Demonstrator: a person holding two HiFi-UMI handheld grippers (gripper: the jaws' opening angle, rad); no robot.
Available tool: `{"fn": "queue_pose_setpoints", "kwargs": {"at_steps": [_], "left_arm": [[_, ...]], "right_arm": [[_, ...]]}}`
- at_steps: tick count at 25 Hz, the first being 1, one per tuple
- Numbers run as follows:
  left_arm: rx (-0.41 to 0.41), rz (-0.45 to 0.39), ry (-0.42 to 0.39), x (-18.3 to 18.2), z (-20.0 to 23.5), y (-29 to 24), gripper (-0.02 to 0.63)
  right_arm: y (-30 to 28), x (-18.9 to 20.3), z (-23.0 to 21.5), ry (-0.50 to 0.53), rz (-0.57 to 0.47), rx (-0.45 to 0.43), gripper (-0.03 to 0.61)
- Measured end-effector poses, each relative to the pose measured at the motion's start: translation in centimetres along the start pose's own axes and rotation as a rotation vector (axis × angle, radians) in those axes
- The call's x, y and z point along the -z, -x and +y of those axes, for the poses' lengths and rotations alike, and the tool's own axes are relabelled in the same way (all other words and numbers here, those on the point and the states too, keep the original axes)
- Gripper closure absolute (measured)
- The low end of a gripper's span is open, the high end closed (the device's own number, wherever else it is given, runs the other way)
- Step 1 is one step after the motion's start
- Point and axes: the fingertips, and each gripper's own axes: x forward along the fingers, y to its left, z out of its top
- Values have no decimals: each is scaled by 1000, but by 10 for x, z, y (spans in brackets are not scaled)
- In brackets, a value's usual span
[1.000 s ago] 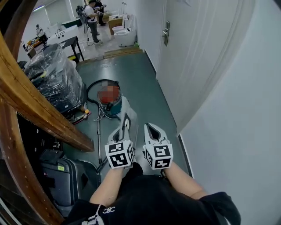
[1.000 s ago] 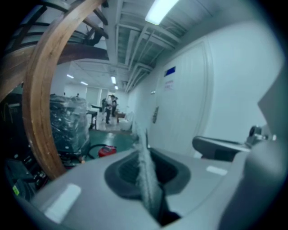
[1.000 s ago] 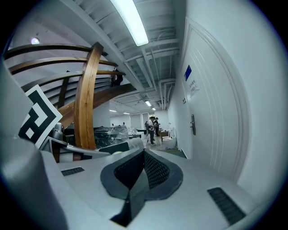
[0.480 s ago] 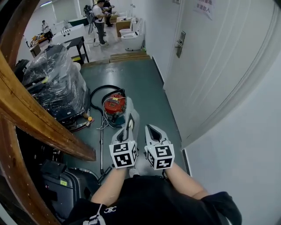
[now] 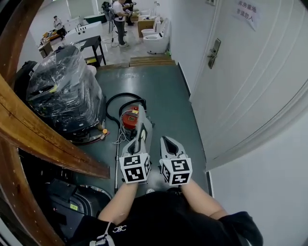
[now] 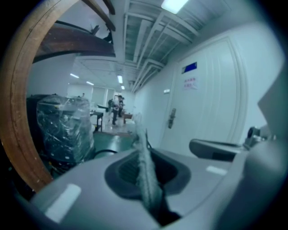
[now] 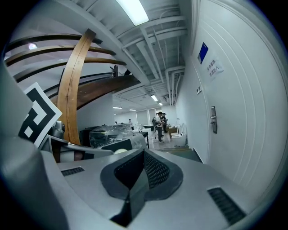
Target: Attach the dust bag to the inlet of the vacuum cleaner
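Note:
A red and teal vacuum cleaner (image 5: 129,118) sits on the green floor with its black hose (image 5: 115,98) looped behind it. My left gripper (image 5: 139,138) is shut on a pale grey dust bag (image 5: 144,126), which stands up from the jaws and overlaps the vacuum in the head view. In the left gripper view the dust bag (image 6: 145,167) shows as a thin fabric edge pinched between the jaws. My right gripper (image 5: 166,140) is held beside the left one, shut with nothing in it; the right gripper (image 7: 140,179) looks along the corridor. Both are held in the air short of the vacuum.
A plastic-wrapped pallet (image 5: 62,91) and a curved wooden beam (image 5: 45,139) stand at the left. A white door (image 5: 240,72) lines the right wall. A metal tube (image 5: 117,158) lies on the floor. A black case (image 5: 72,202) sits lower left. Toilets (image 5: 156,43) and people (image 5: 118,14) are far down the corridor.
Both grippers have travelled forward along the corridor, side by side. The vacuum cleaner now lies closer to them. The left gripper still holds the dust bag; the right stays shut.

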Motion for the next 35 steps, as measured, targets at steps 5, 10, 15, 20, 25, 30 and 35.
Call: {"fn": "queue_pose_setpoints", "kwargs": {"at_steps": [5,10,15,20,25,30,35], "left_arm": [[-30,40,11,4,19,-26,581],[-74,52,39,2,40,-61,581],[-150,35,89,-12,66,-114,581],[-231,33,165,-36,87,-170,581],[-316,42,198,-53,107,-220,581],[-439,73,260,-56,133,-258,583],[-574,117,393,-40,147,-276,583]], "right_arm": [[-35,8,-8,-27,34,-18,580],[-83,7,-17,-22,38,-68,580],[-155,-4,-34,10,45,-155,580],[-226,-28,-54,25,62,-246,580],[-288,-35,-73,37,108,-331,580],[-339,-37,-88,41,164,-408,580],[-382,-33,-100,51,235,-492,580]]}}
